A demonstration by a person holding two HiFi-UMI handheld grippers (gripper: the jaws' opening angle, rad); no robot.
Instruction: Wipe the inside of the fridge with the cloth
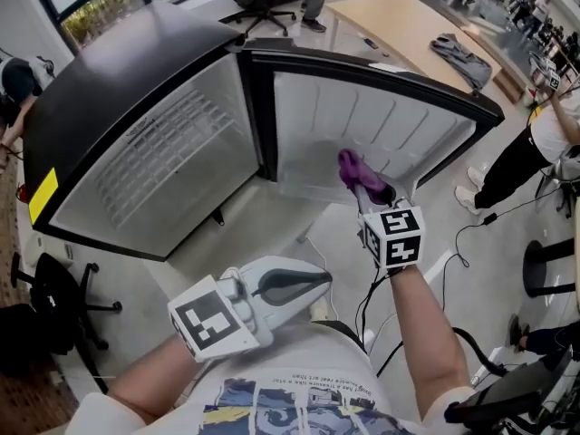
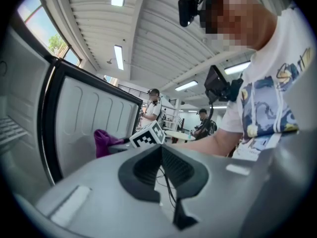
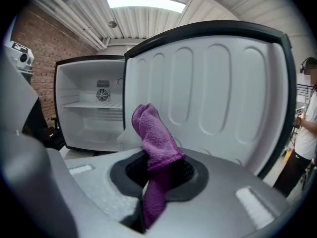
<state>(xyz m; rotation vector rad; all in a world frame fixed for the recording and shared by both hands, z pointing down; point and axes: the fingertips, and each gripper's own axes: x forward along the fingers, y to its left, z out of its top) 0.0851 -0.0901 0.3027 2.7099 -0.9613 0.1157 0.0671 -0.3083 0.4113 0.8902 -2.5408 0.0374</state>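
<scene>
A small black fridge (image 1: 109, 80) stands open, its white interior (image 1: 163, 166) and wire shelf on the left. Its door (image 1: 362, 120) swings out to the right, ribbed inner liner facing me. My right gripper (image 1: 376, 193) is shut on a purple cloth (image 1: 352, 168), held up at the lower part of the door liner; I cannot tell if it touches. In the right gripper view the cloth (image 3: 153, 133) sticks up from the gripper (image 3: 159, 170), in front of the liner (image 3: 213, 83). My left gripper (image 1: 322, 281) hangs low near my body, shut and empty (image 2: 161, 150).
A black office chair (image 1: 54, 306) stands at the lower left beside the fridge. Cables (image 1: 471, 229) run over the floor on the right. People stand at the right (image 1: 535, 143); a wooden table (image 1: 426, 25) is behind the door.
</scene>
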